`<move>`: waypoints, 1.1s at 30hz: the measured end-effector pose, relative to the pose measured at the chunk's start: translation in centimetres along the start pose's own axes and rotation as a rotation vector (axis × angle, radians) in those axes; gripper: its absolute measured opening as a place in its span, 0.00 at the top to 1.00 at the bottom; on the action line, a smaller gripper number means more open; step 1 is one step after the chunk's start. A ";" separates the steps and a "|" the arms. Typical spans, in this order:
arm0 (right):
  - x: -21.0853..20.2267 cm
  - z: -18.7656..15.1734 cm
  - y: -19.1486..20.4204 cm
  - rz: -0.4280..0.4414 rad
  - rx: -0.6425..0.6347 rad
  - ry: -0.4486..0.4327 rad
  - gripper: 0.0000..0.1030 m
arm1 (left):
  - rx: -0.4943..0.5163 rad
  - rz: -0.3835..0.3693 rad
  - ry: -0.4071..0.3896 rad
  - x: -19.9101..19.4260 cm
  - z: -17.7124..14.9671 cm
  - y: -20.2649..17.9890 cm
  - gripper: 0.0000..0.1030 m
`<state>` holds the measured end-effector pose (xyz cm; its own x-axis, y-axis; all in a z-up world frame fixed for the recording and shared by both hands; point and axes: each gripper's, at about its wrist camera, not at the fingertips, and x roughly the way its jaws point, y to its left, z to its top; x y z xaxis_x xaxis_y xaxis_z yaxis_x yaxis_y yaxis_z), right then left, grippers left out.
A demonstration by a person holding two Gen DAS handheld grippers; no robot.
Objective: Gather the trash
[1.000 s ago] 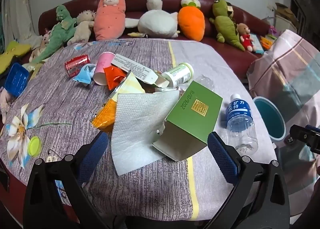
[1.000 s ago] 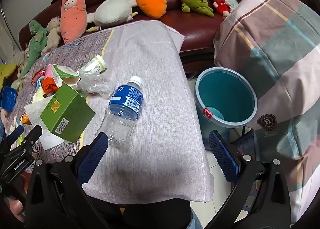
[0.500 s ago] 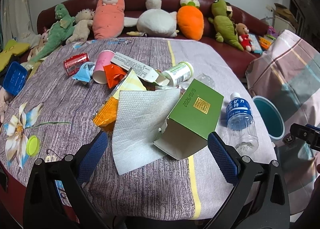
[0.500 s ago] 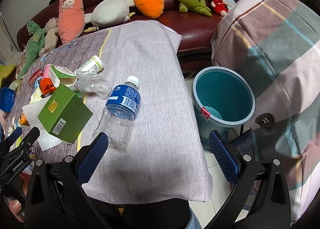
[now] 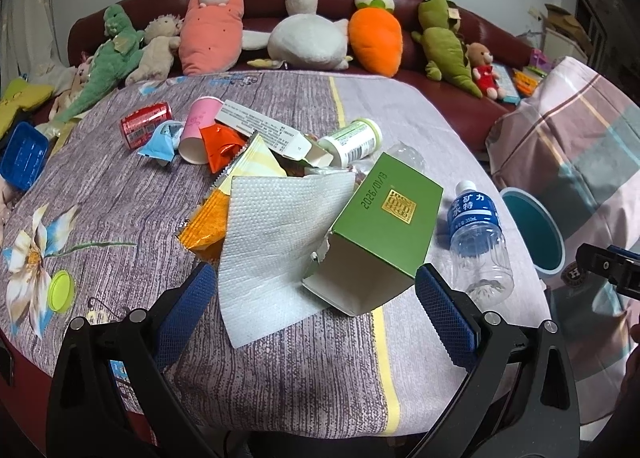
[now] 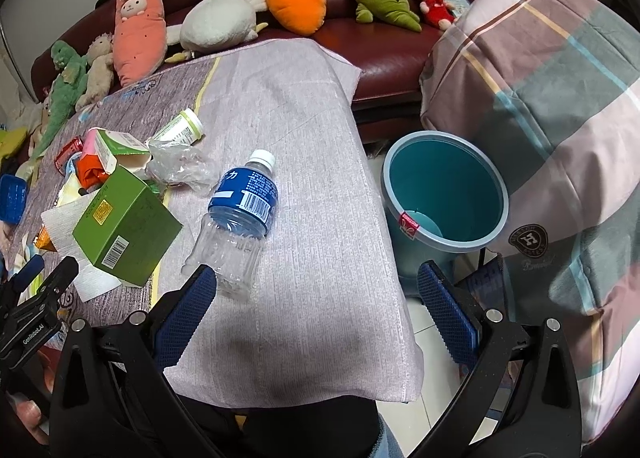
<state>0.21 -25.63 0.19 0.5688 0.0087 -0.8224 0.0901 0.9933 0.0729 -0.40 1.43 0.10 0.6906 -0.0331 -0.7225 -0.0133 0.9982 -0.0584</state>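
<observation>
Both tongs, left (image 5: 316, 298) and right (image 6: 316, 298), gape empty; the box (image 5: 384, 230) at 12 o'clock looks light, crushable, best pinched across its narrow sides.

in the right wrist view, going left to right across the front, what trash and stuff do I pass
Green box → water bottle → teal bin → plaid blanket.

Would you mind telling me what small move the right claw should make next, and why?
Probably ease the right claw forward and left over the empty water bottle: both claws are open and empty, the bottle lies nearest, and the teal bin stands beside the table.
</observation>
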 end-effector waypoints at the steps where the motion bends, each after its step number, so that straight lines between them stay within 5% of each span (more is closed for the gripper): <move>1: 0.0 0.0 0.0 0.001 0.002 0.001 0.06 | 0.000 0.000 0.000 0.0 0.0 0.0 0.03; 27: 0.2 0.1 -0.2 0.004 0.015 0.016 0.06 | 0.014 -0.020 0.026 0.5 0.2 0.4 0.03; 33: 0.4 0.3 -0.5 0.007 0.025 0.023 0.06 | 0.115 -0.092 0.057 0.7 1.8 -0.3 0.03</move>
<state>0.63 -26.16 -0.03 0.5505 0.0191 -0.8346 0.1065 0.9900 0.0929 1.35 1.18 0.83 0.6431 -0.1240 -0.7556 0.1335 0.9898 -0.0488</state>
